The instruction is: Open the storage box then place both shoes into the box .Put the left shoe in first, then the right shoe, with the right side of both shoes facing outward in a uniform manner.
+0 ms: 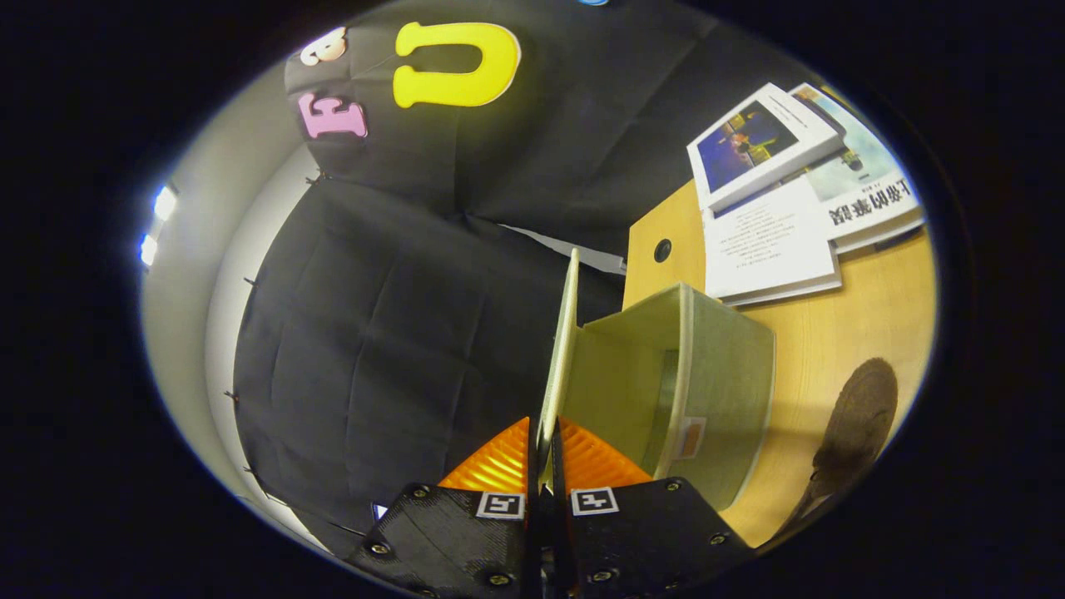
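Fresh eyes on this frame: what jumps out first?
The claw is shut on the lid of the pale green storage box, holding it up edge-on between the fingers. The open, seemingly empty box stands just right of the lid on a wooden table. Beyond the box lies a stack of books; a dark shoe rests on the table to the box's right.

Warm indoor light falls on the wooden table at the right of the frame, where a shoe lies in shadow. Two bright lamps glare at the upper left. Fisheye distortion bends the edges. Focus stays fairly sharp, and the dark cloth wall is dim.
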`<state>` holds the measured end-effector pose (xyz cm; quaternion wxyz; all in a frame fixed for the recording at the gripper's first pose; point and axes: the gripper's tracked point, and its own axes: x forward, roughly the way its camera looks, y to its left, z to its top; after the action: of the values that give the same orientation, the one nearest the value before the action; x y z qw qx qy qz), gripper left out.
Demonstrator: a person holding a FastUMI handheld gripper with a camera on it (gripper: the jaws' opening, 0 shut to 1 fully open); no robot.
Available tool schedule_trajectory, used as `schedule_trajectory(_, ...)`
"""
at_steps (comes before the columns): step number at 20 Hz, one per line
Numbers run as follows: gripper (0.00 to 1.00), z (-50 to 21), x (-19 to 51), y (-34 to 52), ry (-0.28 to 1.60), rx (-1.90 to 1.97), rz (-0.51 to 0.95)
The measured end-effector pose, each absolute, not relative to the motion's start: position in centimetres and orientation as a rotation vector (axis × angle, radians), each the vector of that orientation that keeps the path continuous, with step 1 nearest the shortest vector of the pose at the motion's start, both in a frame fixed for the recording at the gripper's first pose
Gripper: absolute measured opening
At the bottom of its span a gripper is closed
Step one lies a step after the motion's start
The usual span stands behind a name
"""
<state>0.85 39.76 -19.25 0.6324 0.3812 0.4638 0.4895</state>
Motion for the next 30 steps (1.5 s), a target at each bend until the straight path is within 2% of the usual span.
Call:
schedule_trajectory(9, 0.09, -12.8, -1.7, 49.0, 0.996, 0.668, 1.226)
schedule_trajectory(18, 0.12, -12.2, -4.7, 56.5, 1.009, 0.562, 1.264)
schedule_trajectory(20, 0.17, -11.8, -5.2, 57.2, 0.995, 0.546, 1.279)
schedule_trajectory(25, 0.96, -11.5, -4.2, 55.6, 0.921, 0.428, 1.281)
schedule_trajectory(30, 0.97, -11.2, -2.9, 52.3, 0.898, 0.426, 1.252)
